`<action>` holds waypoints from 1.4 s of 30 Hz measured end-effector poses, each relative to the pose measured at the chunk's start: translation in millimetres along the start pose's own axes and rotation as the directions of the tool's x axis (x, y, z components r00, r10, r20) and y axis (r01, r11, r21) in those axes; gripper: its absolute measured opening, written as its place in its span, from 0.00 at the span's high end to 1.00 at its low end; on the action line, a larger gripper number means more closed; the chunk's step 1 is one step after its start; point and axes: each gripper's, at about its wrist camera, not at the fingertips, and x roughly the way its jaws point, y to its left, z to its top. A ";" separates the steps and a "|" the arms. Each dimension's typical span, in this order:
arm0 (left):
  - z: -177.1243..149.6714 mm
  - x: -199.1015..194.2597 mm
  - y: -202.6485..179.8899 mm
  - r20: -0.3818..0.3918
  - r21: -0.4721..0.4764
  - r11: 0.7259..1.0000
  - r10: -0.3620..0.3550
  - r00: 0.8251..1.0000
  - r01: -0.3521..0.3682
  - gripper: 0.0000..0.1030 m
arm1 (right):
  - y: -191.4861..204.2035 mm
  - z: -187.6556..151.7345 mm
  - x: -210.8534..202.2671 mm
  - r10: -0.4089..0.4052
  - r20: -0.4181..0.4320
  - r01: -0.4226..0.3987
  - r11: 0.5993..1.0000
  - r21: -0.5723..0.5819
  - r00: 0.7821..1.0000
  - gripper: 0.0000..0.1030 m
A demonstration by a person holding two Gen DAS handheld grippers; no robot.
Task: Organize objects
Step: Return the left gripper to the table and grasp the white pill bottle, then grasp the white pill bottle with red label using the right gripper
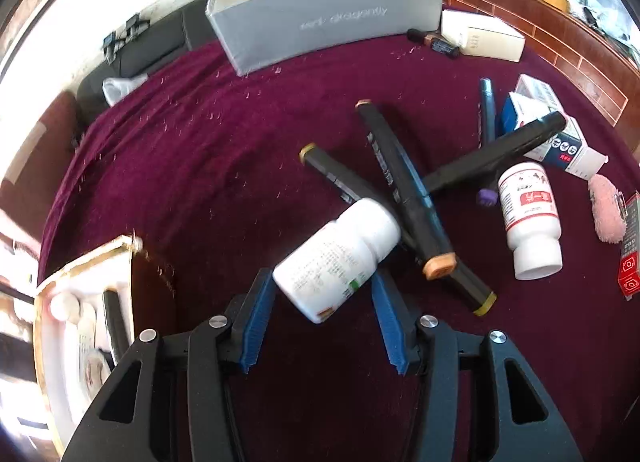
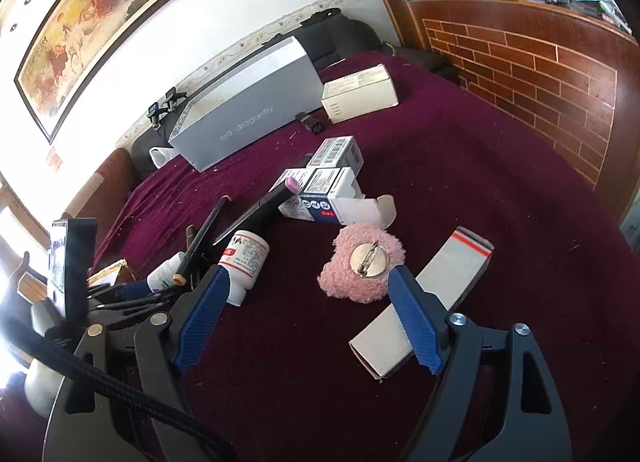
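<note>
In the left wrist view my left gripper (image 1: 320,290) is open, its blue fingers on either side of a white pill bottle (image 1: 340,258) that lies tilted on the maroon cloth, leaning on crossed black markers (image 1: 404,182). I cannot tell whether the pads touch it. A second white bottle with a red label (image 1: 528,218) lies to the right. In the right wrist view my right gripper (image 2: 308,282) is open above the cloth, just short of a pink fluffy badge (image 2: 362,262) lying pin side up. A grey and red box (image 2: 424,298) lies by the right finger.
A long grey box (image 1: 328,6) stands at the back, with a white carton (image 1: 484,36) beside it. Small medicine boxes (image 2: 320,194) lie mid-table. A gold-edged tray with items in it (image 1: 80,314) sits at the left. A brick-pattern wall (image 2: 540,74) bounds the right side.
</note>
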 end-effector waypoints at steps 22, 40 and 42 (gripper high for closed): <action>-43.5 -75.1 8.8 0.089 -0.077 0.963 -0.252 0.964 0.259 0.59 | 31.0 17.7 1.7 0.062 -0.075 -0.063 0.998 -0.013 0.995 0.21; -100.4 -106.9 89.6 0.157 -0.235 0.931 -0.247 0.956 0.280 0.59 | 81.7 16.5 114.7 -0.174 -0.328 0.171 0.984 -0.038 0.928 0.68; -104.6 -108.4 95.8 0.164 -0.243 0.929 -0.243 0.956 0.278 0.59 | 80.4 14.9 110.5 -0.171 -0.324 0.171 0.985 -0.031 0.930 0.68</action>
